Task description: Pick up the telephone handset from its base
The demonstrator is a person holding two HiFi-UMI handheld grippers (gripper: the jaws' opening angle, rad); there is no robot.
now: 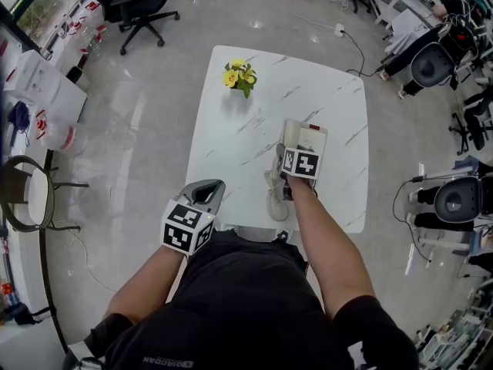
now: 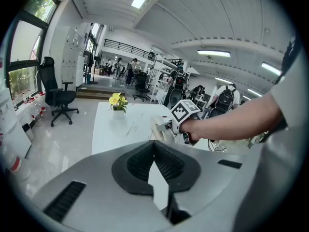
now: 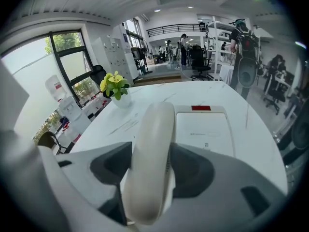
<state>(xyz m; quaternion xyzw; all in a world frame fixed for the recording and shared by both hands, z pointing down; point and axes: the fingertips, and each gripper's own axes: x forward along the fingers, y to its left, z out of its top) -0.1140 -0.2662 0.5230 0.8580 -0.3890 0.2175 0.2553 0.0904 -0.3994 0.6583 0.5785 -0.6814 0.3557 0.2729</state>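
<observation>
The cream telephone handset (image 3: 149, 144) lies along the left side of its white base (image 3: 205, 129) on the marble table (image 1: 231, 145). My right gripper (image 3: 148, 170) reaches down over it with the jaws spread wide. The handset sits lengthwise between the two dark pads (image 3: 195, 170), with no firm squeeze showing. From the head view the right gripper (image 1: 286, 168) covers the base's (image 1: 308, 137) near end, with the handset (image 1: 275, 199) beside my hand. My left gripper (image 1: 206, 195) hovers at the table's near edge, its jaws (image 2: 154, 151) shut and holding nothing.
A small pot of yellow flowers (image 1: 239, 75) stands at the table's far left. A black office chair (image 1: 139, 10) is on the floor beyond. More chairs and equipment (image 1: 447, 199) crowd the right side, and a round stool (image 1: 27, 195) stands at left.
</observation>
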